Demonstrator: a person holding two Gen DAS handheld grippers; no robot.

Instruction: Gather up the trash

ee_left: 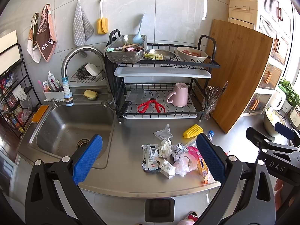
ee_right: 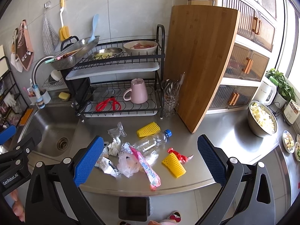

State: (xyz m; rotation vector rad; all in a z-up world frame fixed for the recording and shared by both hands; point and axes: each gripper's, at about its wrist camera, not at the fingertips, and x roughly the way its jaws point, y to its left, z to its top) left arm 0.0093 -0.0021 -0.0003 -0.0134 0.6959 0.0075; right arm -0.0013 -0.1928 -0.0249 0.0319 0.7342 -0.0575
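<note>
Above counter (ee_left: pixel 127 168) | left hand-held gripper (ee_left: pixel 149 158) wide, empty | right hand-held gripper (ee_right: pixel 151 159) wide, empty

the left gripper (ee_left: pixel 150 159) hovers with its jaws spread wide, blue pads (ee_left: pixel 87 158) facing each other and gripping nothing. the right gripper (ee_right: pixel 151 159) hangs level beside it, just as wide apart and also empty. a bit of the person's fingers (ee_right: pixel 17 209) shows at the lower edge.
</note>
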